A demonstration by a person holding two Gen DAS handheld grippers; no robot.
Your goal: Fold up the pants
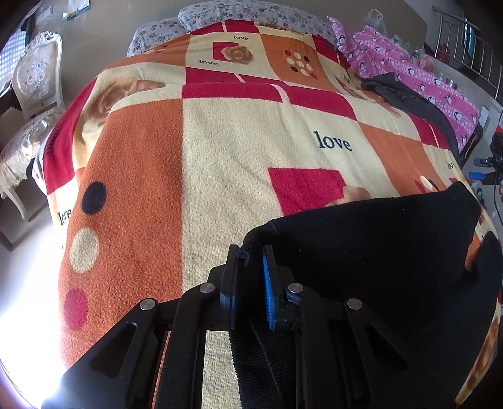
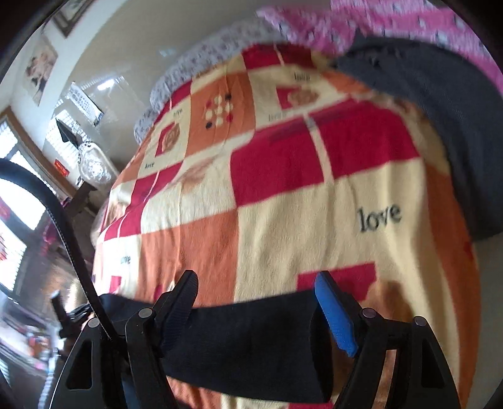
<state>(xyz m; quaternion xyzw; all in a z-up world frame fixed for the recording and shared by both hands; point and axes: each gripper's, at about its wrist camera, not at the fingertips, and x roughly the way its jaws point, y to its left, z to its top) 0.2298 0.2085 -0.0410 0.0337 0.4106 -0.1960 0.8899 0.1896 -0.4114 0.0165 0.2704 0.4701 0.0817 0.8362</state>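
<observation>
Two corners matter: your left hand-held gripper (image 1: 250, 277) is clamped on the black knit pants (image 1: 377, 251) at six o'clock to lift that edge off the patchwork fleece bed blanket (image 1: 220, 141), while your right hand-held gripper (image 2: 261, 310) stands apart, straddling the fabric ungripped.

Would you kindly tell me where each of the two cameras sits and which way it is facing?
Left wrist: on the left gripper, looking forward over the patterned blanket toward the floral pillows; its narrowly spaced fingers pinch an edge of the black pants.
Right wrist: on the right gripper, looking across the same blanket, blurred; its wide-open fingers straddle a band of the pants.
Shared: blanket, black pants, pillows, and a dark garment beside pink bedding.
</observation>
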